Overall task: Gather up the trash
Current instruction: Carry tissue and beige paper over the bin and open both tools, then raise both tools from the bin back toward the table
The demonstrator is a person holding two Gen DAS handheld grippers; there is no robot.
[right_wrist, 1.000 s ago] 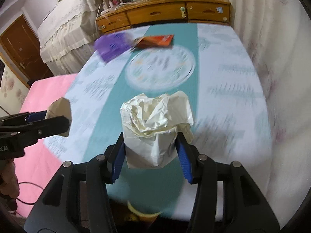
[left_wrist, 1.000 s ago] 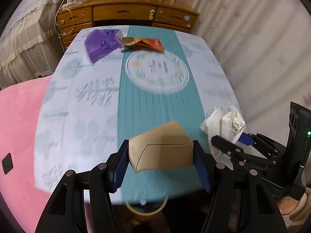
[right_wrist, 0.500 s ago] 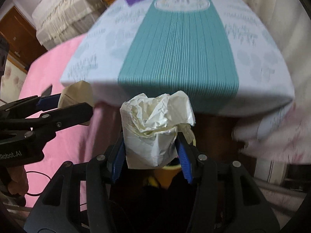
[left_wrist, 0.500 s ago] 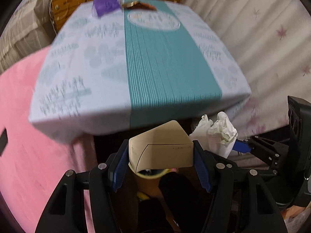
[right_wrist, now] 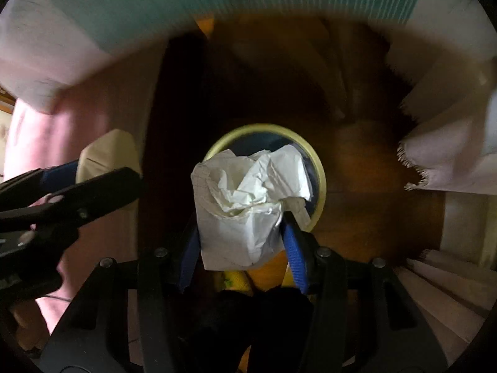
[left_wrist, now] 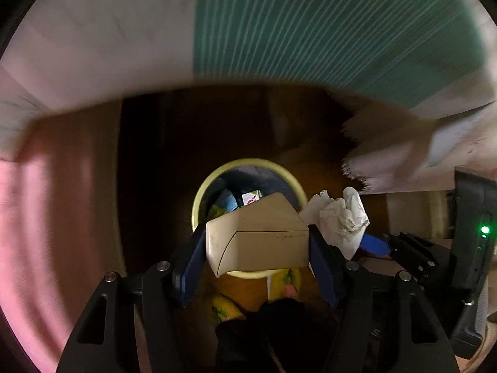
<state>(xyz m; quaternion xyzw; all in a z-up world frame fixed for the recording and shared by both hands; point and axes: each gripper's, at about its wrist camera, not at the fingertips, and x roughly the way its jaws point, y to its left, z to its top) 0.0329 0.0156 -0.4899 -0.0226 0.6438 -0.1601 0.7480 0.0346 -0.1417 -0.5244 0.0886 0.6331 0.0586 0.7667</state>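
Note:
My left gripper [left_wrist: 257, 242] is shut on a tan cardboard box [left_wrist: 257, 239] and holds it above a yellow-rimmed trash bin [left_wrist: 214, 177] on the wooden floor. The bin holds several bits of trash. My right gripper [right_wrist: 239, 236] is shut on a crumpled white paper wad [right_wrist: 248, 205] above the same bin [right_wrist: 320, 168]. The wad also shows at the right of the left wrist view [left_wrist: 344, 217]. The box shows at the left of the right wrist view [right_wrist: 108, 152].
The table's teal and white cloth [left_wrist: 279, 25] hangs overhead at the top. A pink bedspread [left_wrist: 56, 202] lies to the left. A fringed pale curtain [right_wrist: 447, 161] hangs at the right. Yellow slippers [left_wrist: 285, 279] show by the bin.
Both grippers have swung down from the tabletop to below its edge, carrying the box and the paper wad over the trash bin on the floor.

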